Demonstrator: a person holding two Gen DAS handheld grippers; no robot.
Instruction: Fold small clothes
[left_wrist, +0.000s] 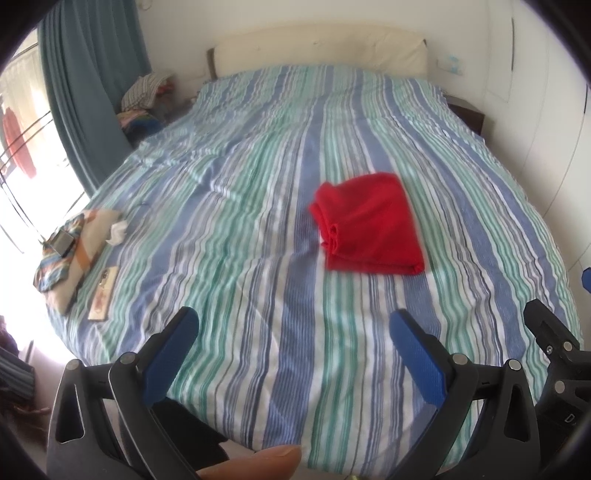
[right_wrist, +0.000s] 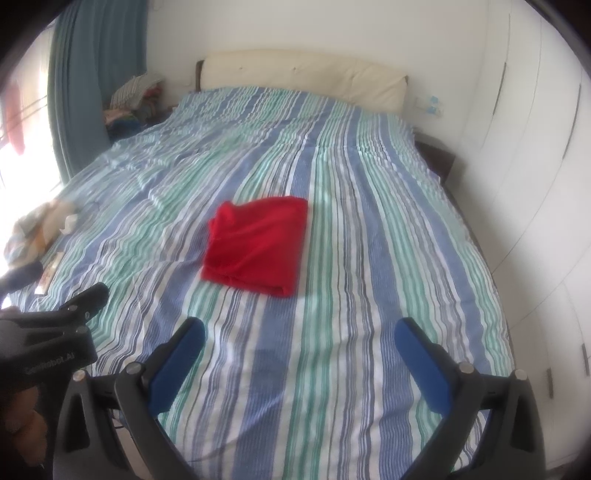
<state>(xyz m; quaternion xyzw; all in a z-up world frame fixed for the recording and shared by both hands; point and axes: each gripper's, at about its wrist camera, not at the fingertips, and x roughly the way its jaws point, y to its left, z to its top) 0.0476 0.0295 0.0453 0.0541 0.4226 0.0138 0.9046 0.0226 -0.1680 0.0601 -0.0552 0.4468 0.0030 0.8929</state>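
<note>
A red garment (left_wrist: 369, 225) lies folded into a small rectangle on the striped bed cover (left_wrist: 258, 258); it also shows in the right wrist view (right_wrist: 256, 245). My left gripper (left_wrist: 293, 325) is open and empty, held over the near part of the bed, well short of the garment. My right gripper (right_wrist: 299, 332) is open and empty too, near the foot of the bed (right_wrist: 332, 369). The right gripper's body shows at the right edge of the left wrist view (left_wrist: 554, 343). The left gripper's body shows at the left edge of the right wrist view (right_wrist: 55, 325).
A pile of patterned cloth, a small device and a tissue (left_wrist: 74, 247) lies on the bed's left edge, with a flat card (left_wrist: 103, 295) beside it. A blue curtain (left_wrist: 88, 92) and window are at left. A cream headboard (left_wrist: 317, 48) is at the back. White wardrobe doors (right_wrist: 535, 184) are at right.
</note>
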